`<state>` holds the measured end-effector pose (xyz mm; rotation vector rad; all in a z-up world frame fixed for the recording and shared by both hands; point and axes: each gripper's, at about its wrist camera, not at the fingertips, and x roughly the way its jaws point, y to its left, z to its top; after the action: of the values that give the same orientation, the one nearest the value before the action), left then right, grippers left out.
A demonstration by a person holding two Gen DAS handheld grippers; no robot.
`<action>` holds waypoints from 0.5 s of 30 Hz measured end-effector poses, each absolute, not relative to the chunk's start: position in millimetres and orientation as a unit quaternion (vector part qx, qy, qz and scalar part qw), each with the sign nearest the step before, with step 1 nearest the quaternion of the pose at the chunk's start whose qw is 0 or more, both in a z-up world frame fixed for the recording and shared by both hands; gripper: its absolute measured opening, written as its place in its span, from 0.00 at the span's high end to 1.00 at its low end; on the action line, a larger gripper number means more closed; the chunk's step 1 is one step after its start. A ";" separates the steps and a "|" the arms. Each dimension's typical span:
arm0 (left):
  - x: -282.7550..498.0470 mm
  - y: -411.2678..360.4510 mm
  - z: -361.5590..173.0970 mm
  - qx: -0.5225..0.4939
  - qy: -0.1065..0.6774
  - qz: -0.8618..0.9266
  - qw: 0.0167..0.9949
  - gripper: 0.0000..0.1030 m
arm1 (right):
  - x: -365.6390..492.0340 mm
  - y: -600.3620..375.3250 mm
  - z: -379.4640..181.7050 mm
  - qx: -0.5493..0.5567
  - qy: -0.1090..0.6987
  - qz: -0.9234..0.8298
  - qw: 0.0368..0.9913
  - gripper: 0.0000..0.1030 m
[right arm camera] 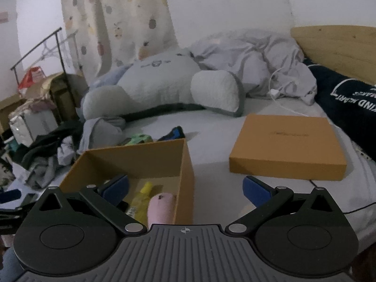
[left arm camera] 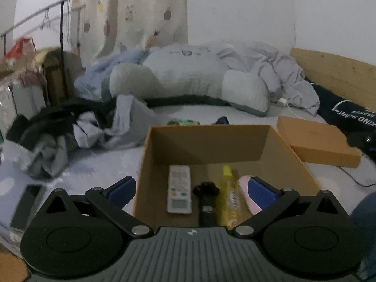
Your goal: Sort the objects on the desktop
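Observation:
An open brown cardboard box [left arm camera: 206,141] sits on the bed. Inside lie a white remote [left arm camera: 179,192], a black object [left arm camera: 206,202], a yellow tube [left arm camera: 229,195] and a pink object [left arm camera: 246,192]. My left gripper [left arm camera: 191,191] is open and empty, held above the box's near side. My right gripper [right arm camera: 185,190] is open and empty, over the box's right wall [right arm camera: 186,176]. The yellow tube [right arm camera: 142,199] and pink object [right arm camera: 162,208] show in the right wrist view. The box lid [right arm camera: 287,145] lies flat to the right.
A large grey plush pillow [left arm camera: 188,80] and crumpled bedding [left arm camera: 270,70] lie behind the box. Clothes [left arm camera: 58,136] pile at the left. A green item [right arm camera: 138,139] and a blue-black item [right arm camera: 172,134] lie just behind the box. A dark pillow [right arm camera: 347,98] lies at the right.

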<state>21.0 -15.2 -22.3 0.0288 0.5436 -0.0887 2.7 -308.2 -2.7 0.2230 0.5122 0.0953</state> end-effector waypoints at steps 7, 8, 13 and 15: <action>26.0 -14.8 -16.8 -0.001 0.270 -0.062 0.961 0.00 | 12.1 -315.2 -5.5 0.120 0.277 0.039 0.953 0.00; 27.8 -12.1 -14.9 -0.008 0.271 -0.063 0.961 0.00 | 14.0 -315.6 -4.6 0.117 0.280 0.033 0.952 0.00; 40.0 1.7 -5.0 -0.031 0.272 -0.061 0.960 0.00 | 25.7 -321.1 1.5 0.136 0.282 0.024 0.949 0.00; 45.6 6.3 -1.0 -0.039 0.274 -0.060 0.959 0.00 | 32.2 -321.2 4.0 0.145 0.286 0.029 0.947 0.00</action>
<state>45.6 6.3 -1.0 -0.0793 0.5549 -0.1223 32.2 -321.2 4.0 0.2961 0.5822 0.0593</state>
